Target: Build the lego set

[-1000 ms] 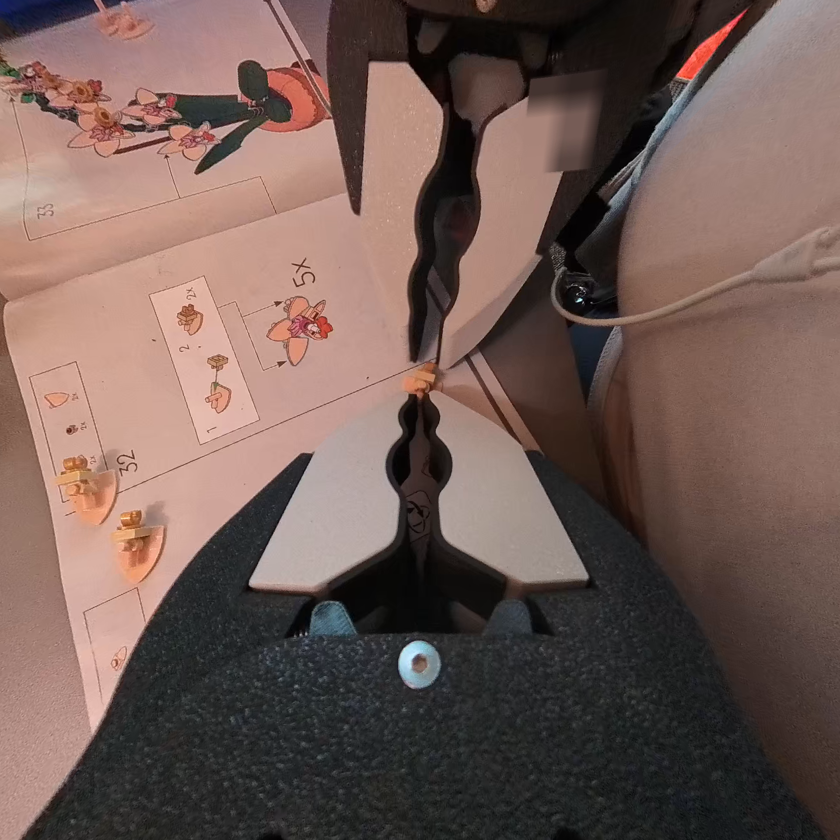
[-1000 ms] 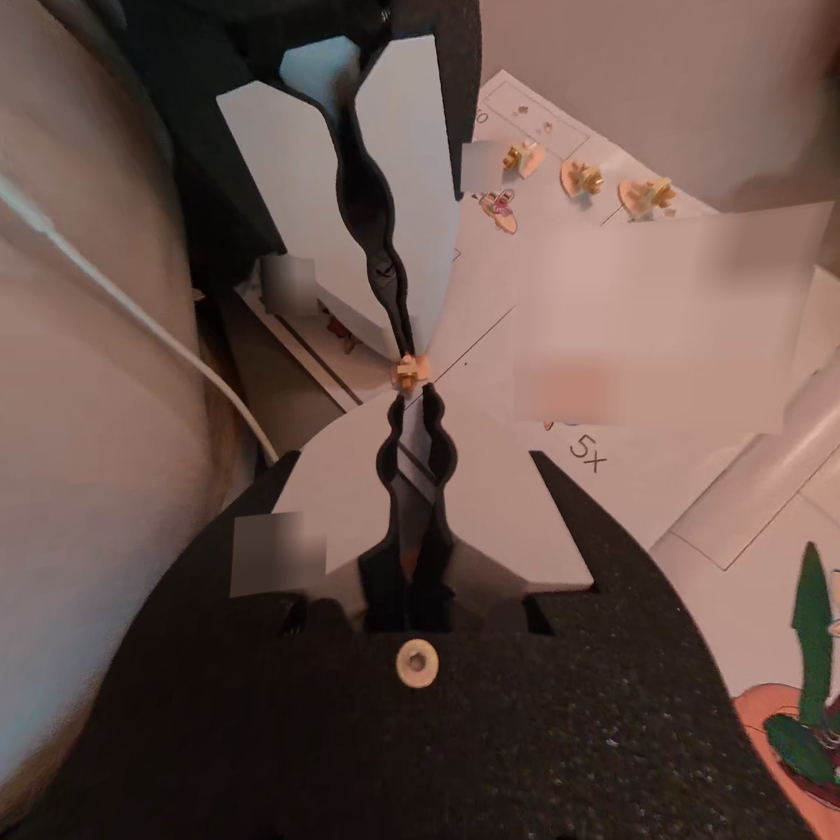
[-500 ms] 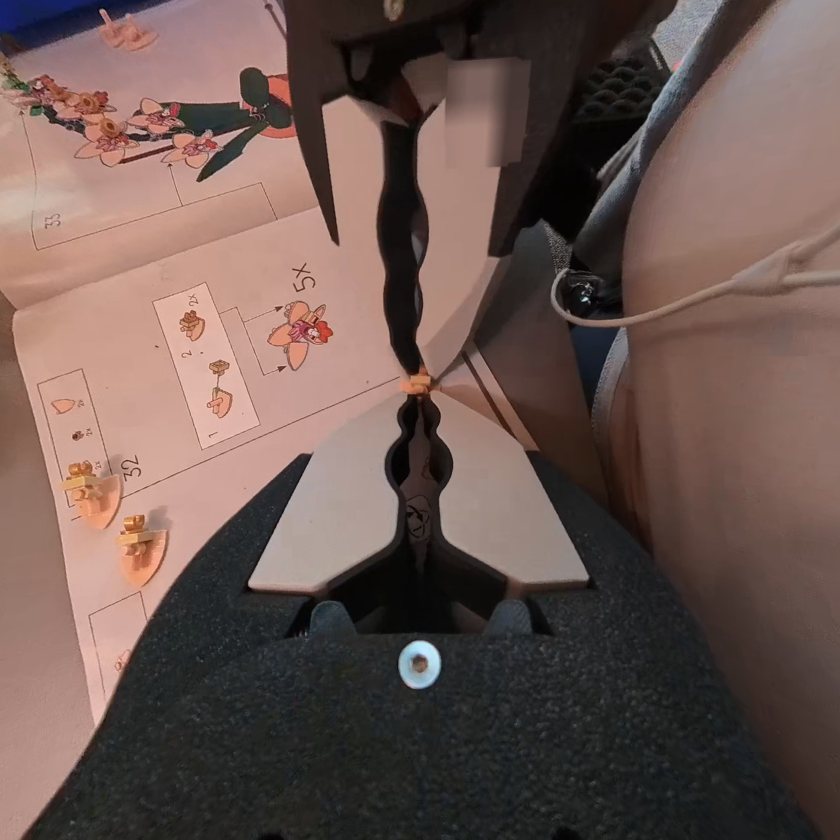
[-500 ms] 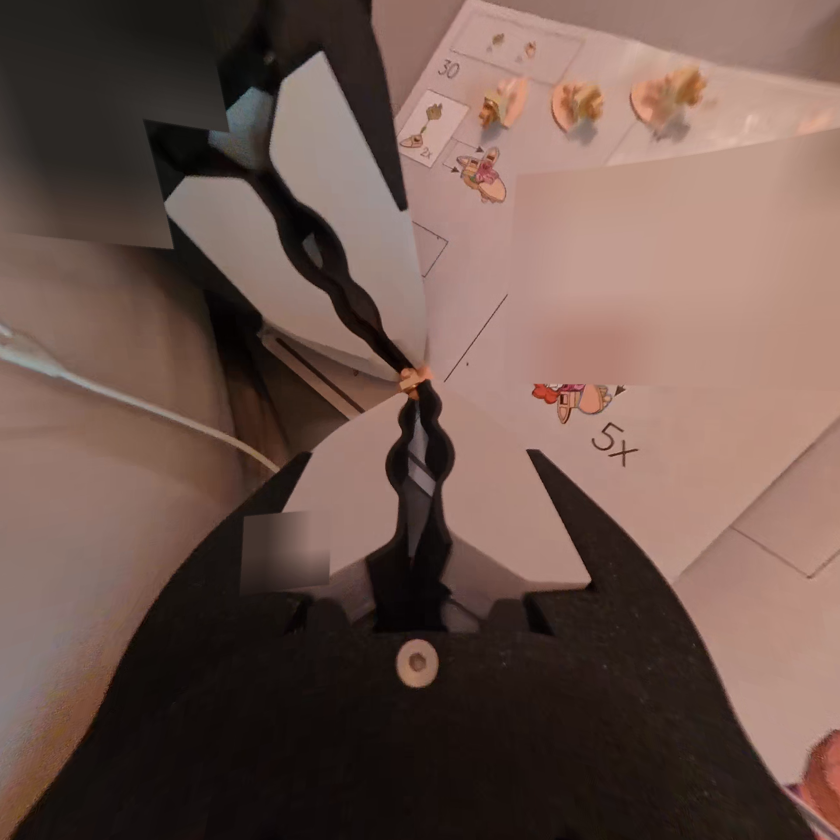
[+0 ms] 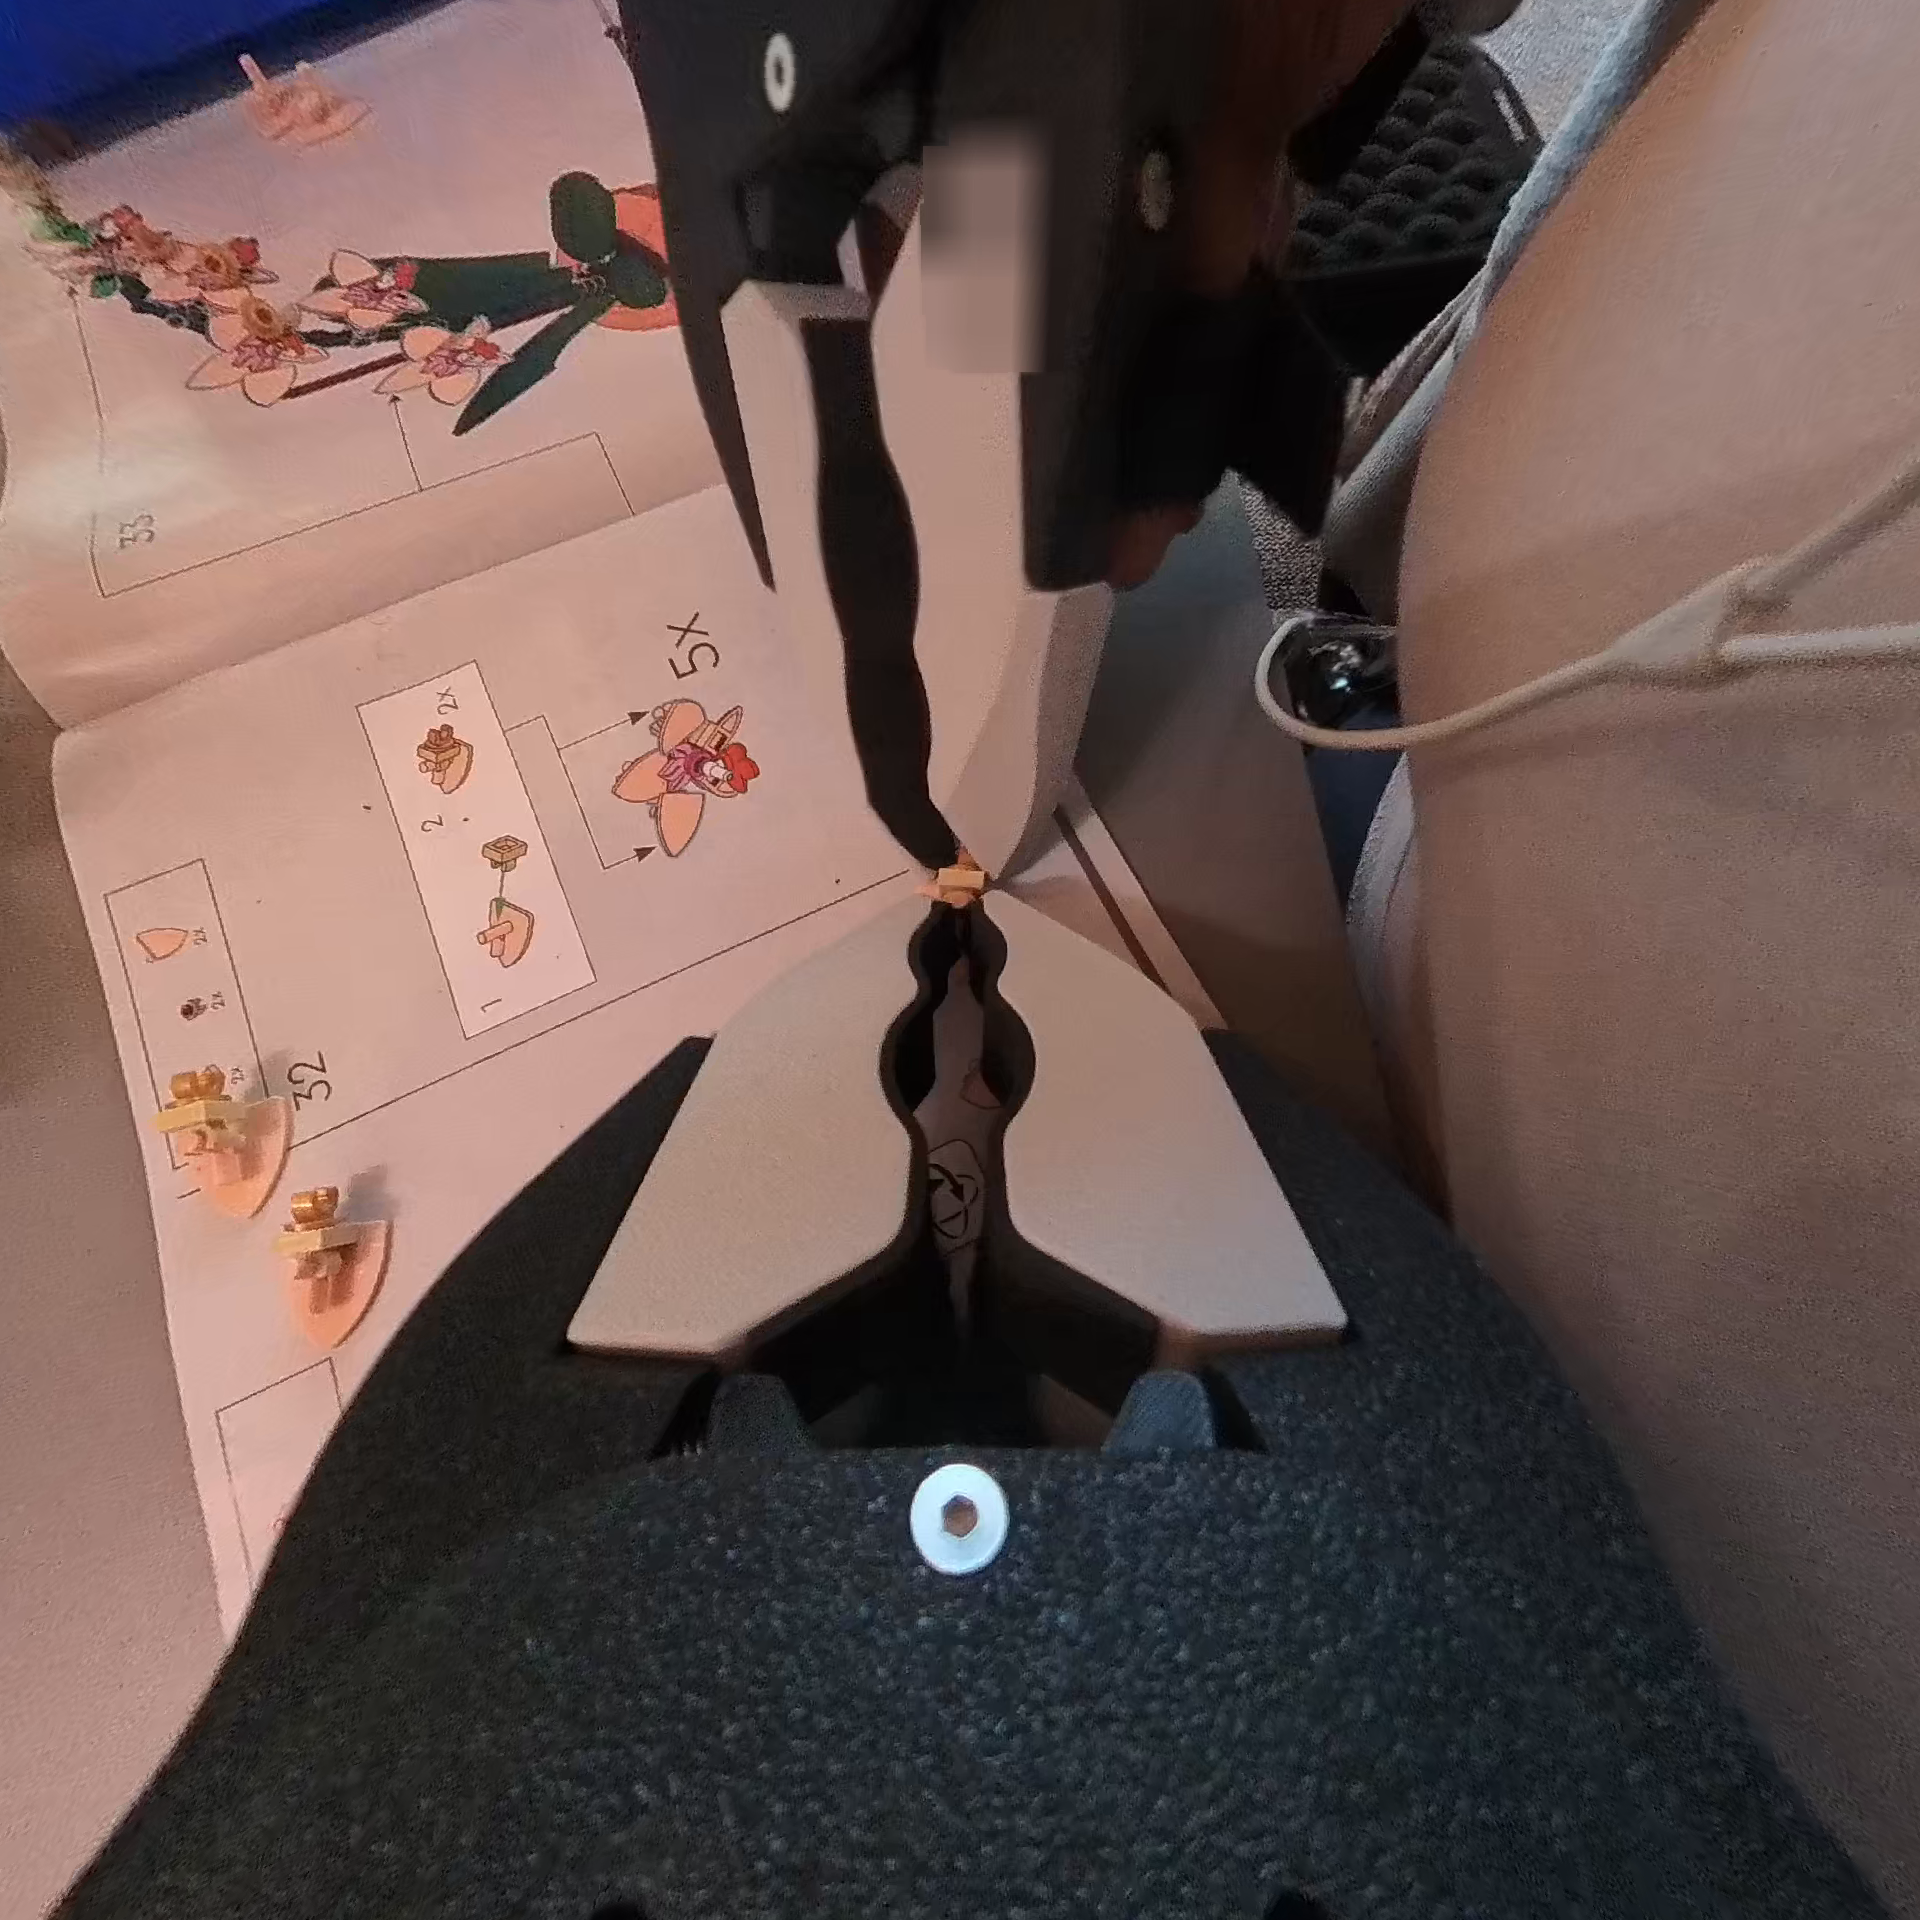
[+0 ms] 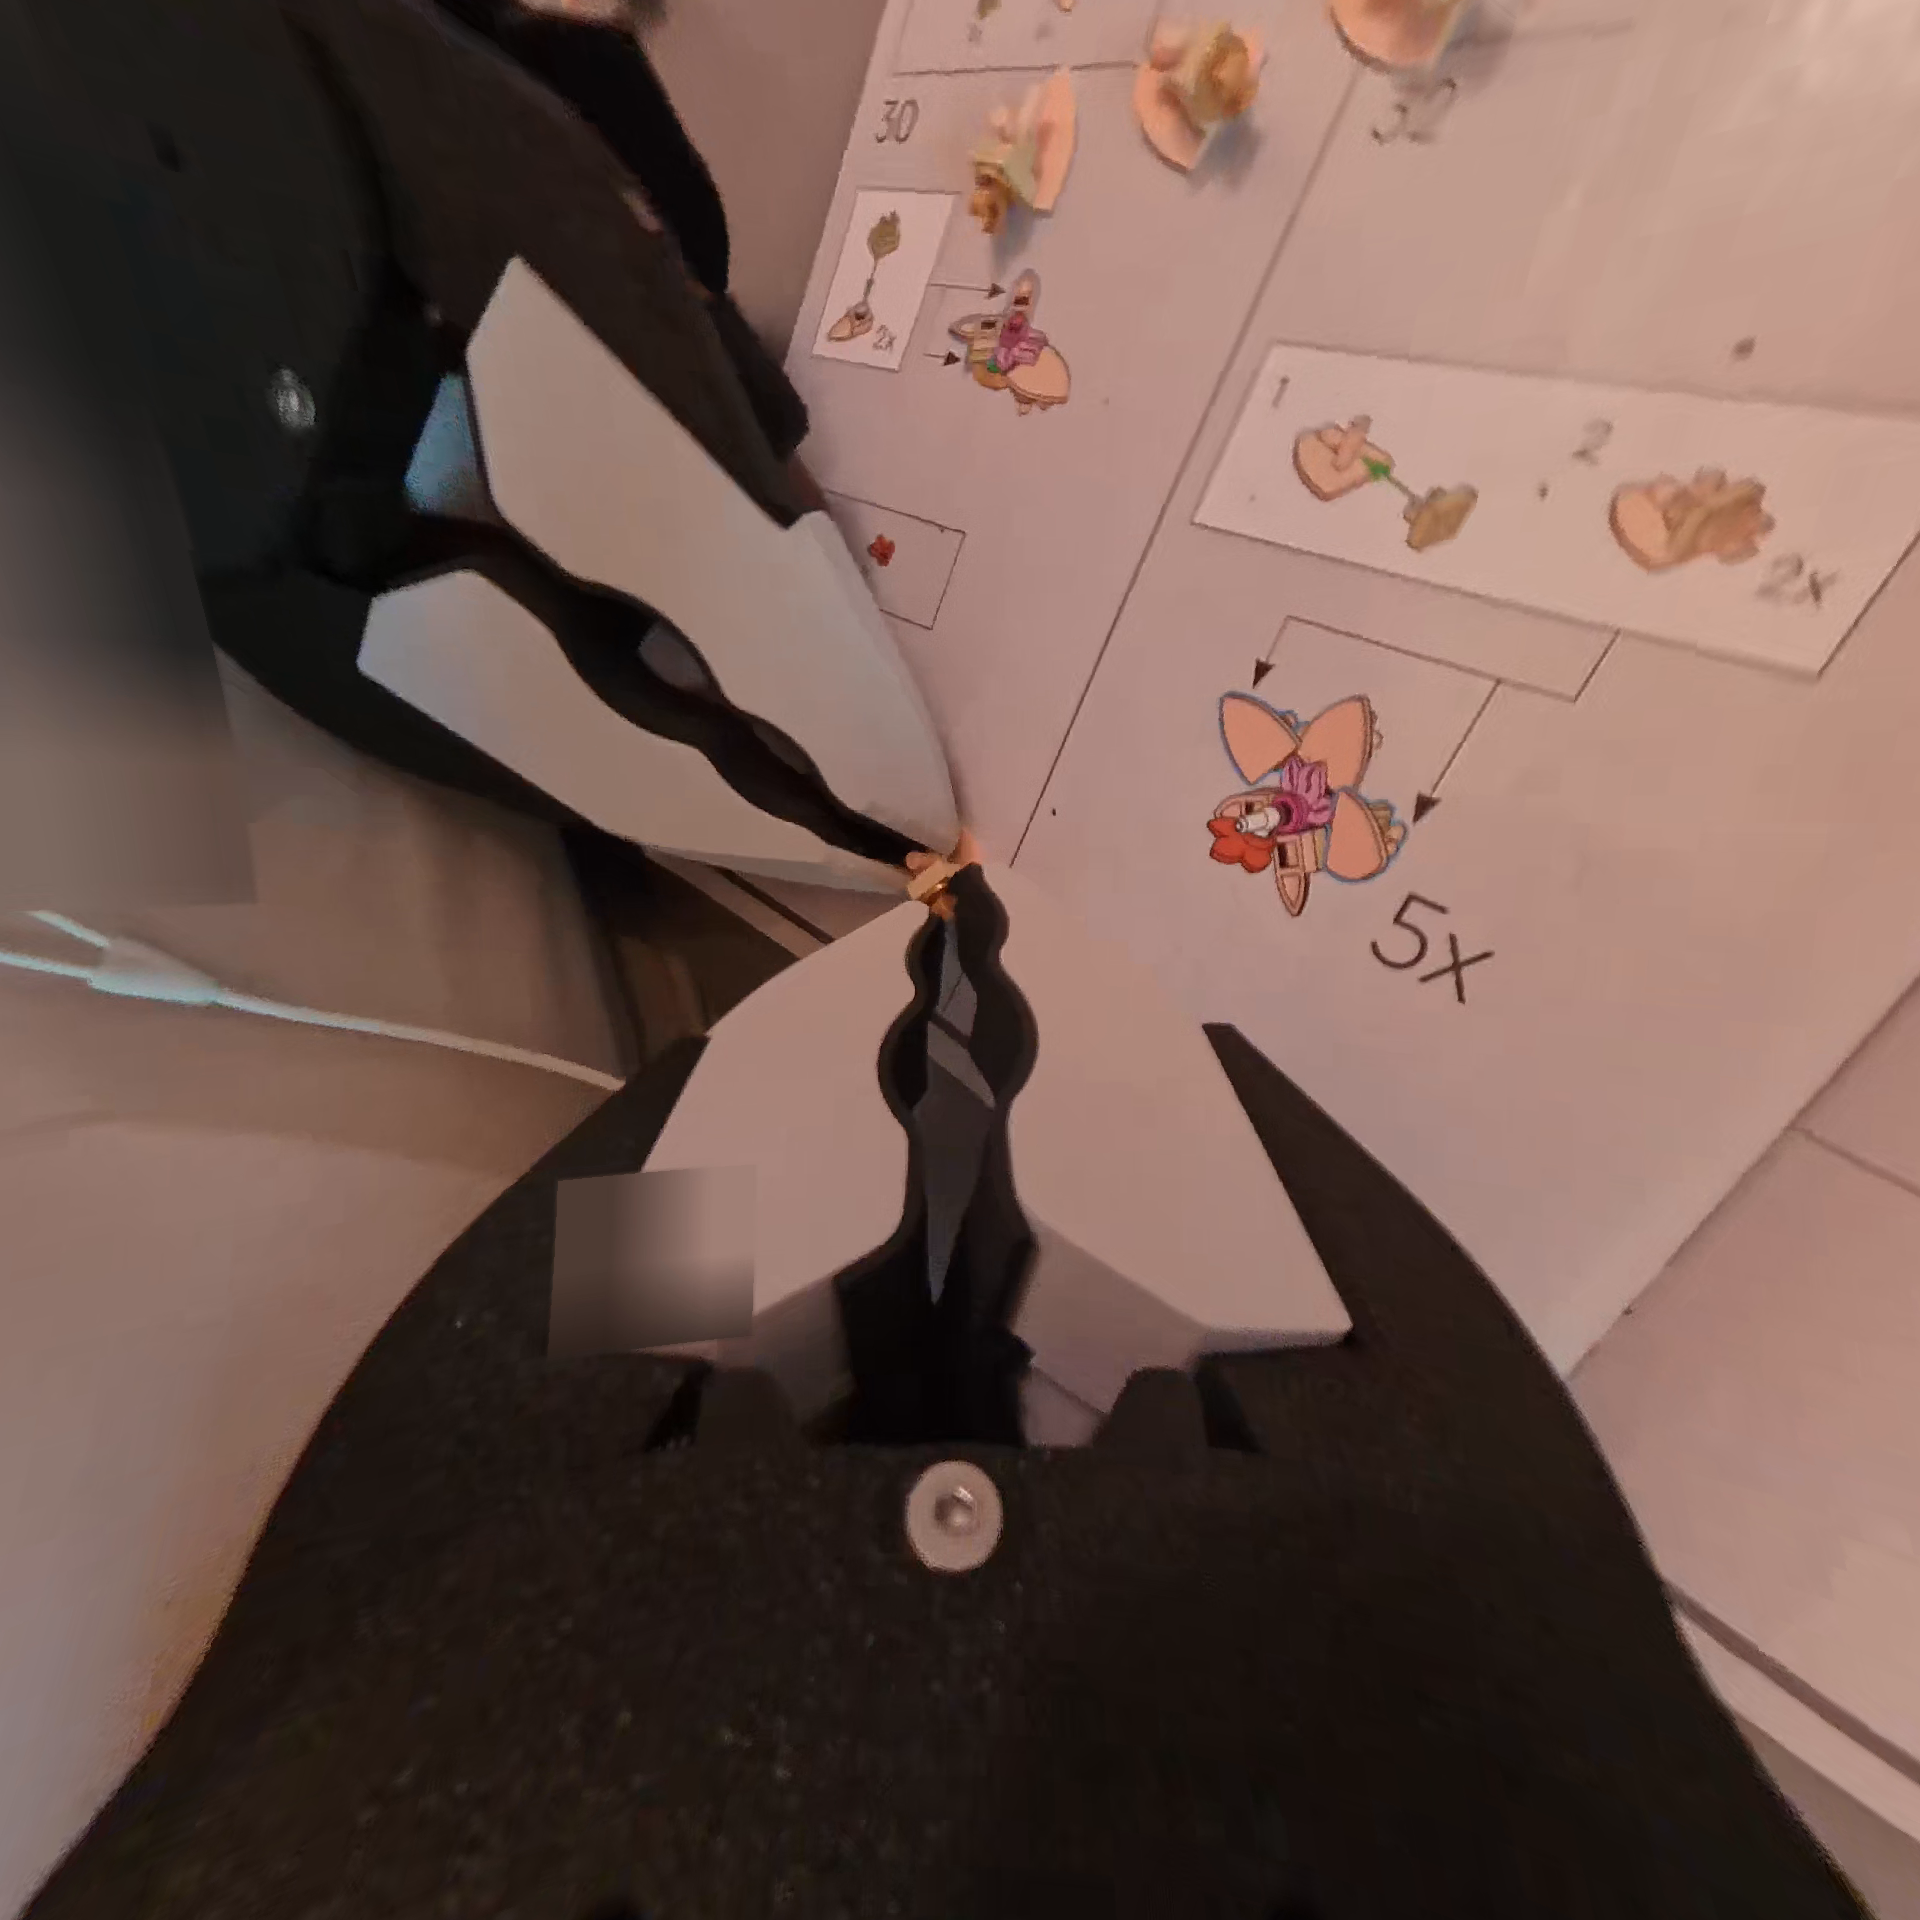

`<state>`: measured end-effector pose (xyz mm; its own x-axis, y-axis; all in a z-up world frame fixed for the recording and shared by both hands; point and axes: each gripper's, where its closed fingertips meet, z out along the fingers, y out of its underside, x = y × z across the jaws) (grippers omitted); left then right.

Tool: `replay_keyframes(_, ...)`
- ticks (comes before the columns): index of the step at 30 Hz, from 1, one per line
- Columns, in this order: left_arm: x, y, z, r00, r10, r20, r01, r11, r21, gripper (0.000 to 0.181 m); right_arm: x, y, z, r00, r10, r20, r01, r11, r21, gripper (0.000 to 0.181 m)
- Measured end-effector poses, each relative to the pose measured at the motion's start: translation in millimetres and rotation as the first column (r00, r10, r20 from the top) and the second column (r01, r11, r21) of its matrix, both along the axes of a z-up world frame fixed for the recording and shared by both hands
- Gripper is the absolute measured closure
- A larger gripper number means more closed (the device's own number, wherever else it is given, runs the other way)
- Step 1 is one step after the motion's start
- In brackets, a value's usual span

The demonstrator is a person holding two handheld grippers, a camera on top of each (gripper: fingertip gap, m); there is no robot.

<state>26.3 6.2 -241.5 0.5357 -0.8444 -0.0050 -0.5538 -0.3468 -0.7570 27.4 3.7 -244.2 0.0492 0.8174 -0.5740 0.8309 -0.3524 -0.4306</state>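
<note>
The tiny tan piece (image 5: pixel 958 885) pinched where the two sets of fingertips meet is mostly covered by them, too small to make out its shape. In the right wrist view the petal assemblies (image 6: pixel 1195 94) at the top edge are blurred and partly cut off. The instruction booklet (image 5: pixel 436 582) runs under the grippers and out of frame.

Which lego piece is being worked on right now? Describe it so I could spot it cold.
Start at the open instruction booklet on the table. Above its near edge, the left tool and right tool meet tip to tip. The tiny tan-and-gold piece pinched between them is it; the similar petal assemblies lie loose on the page.
</note>
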Motion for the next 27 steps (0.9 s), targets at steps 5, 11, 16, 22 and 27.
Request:
replay_keyframes(5, -3, 2, 2, 0.999, 0.023, 0.038, -0.021, 0.999, -0.050, 0.159, 0, 0, 2, 0.994, 0.039, -0.098, -0.031, 0.996, 0.081, 0.178)
replay_keyframes(11, -25, 5, 39, 0.968, 0.174, 0.181, -0.185, 0.982, 0.043, 0.143, -8, 13, 17, 0.986, 0.029, -0.166, -0.013, 0.996, 0.092, 0.180)
replay_keyframes(16, -78, 4, 54, 0.907, 0.383, 0.174, -0.412, 0.893, 0.183, 0.144, -46, 36, 18, 0.970, 0.127, -0.210, -0.064, 0.957, 0.282, 0.180)
replay_keyframes(22, -110, -3, 58, 0.840, 0.516, 0.168, -0.542, 0.806, 0.237, 0.147, -94, 48, 1, 0.970, 0.205, -0.129, -0.126, 0.882, 0.455, 0.179)
replay_keyframes(27, -97, 3, 44, 0.879, 0.475, 0.043, -0.471, 0.848, 0.244, 0.166, -93, 48, 5, 0.974, 0.189, -0.126, -0.110, 0.877, 0.468, 0.164)
